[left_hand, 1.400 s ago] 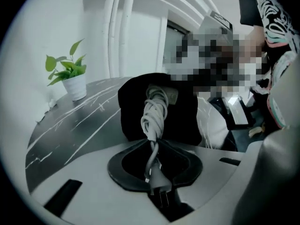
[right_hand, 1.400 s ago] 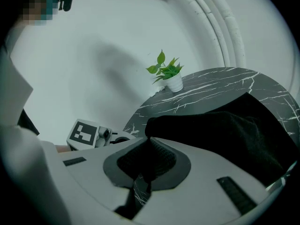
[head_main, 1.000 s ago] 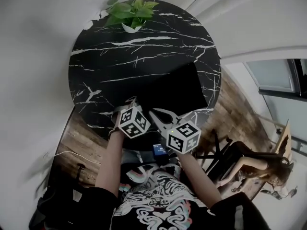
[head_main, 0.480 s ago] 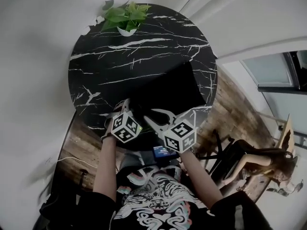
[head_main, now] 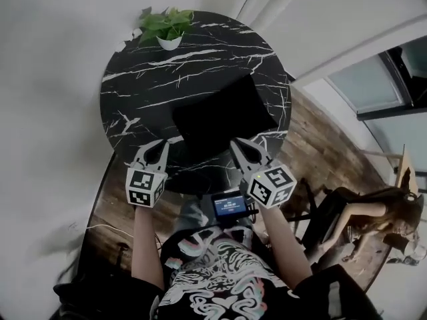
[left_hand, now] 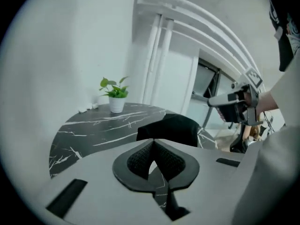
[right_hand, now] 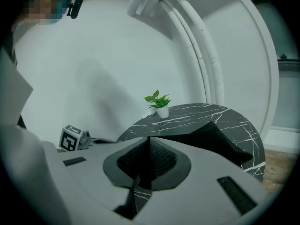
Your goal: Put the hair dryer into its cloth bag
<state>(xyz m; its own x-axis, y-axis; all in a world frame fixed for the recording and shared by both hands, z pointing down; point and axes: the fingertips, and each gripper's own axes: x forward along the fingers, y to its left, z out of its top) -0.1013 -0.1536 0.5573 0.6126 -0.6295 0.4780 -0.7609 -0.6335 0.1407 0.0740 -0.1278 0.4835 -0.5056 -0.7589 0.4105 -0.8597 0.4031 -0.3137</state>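
Black marble tabletop [head_main: 133, 105], round and white-veined, carries the cloth bag [head_main: 223, 115] just off centre toward 4 o'clock; it looks slightly humped, and no hair dryer shows outside it, so the dryer may already be inside. Soft, light and limp, the bag will likely sag wherever it is pinched, so its hem looks the best hold. Both closed on nothing, the left claw [head_main: 157, 145] hangs at 7 o'clock and the right claw [head_main: 239, 145] at 5, clear of the bag, with a potted plant [head_main: 163, 27] at 11.
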